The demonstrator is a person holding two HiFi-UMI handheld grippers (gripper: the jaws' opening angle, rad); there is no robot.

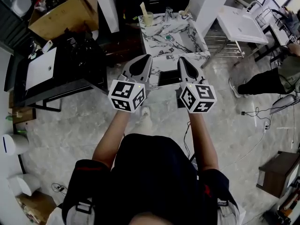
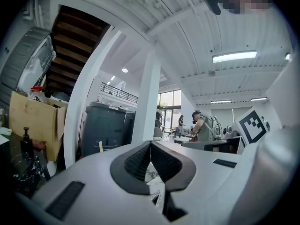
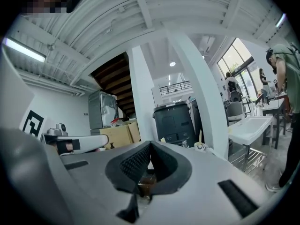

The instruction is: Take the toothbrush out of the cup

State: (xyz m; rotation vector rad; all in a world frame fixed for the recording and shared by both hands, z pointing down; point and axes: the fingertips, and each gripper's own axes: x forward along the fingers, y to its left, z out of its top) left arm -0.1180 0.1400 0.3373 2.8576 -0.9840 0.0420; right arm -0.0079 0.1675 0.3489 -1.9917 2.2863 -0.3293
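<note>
A marble counter (image 1: 152, 48) is standing ahead of the person, who is facing it with both arms stretched out level. The left claw (image 1: 148, 56) and the right claw (image 1: 181, 59) are pointing side by side at its near edge and are not yet over it. Both are squeezed fully shut with nothing between the pads; each claw's own camera is showing its ribbed pads meeting on empty air.

A pale green cup (image 1: 148, 18) is sitting at the counter's far left corner, at twelve o'clock from the left claw and about eleven o'clock from the right. The toothbrush (image 1: 143, 8) is standing in it nearly upright, its long axis running up out of the rim and leaning slightly towards eleven o'clock. A smaller cup (image 1: 183, 14) is sitting at the far right corner, at twelve o'clock from the right claw, also with something sticking out; I cannot tell what.

I judge the left claw to be better placed: it is lining up straight with the green cup, though the counter's whole depth is separating them, and it will need opening first.
</note>
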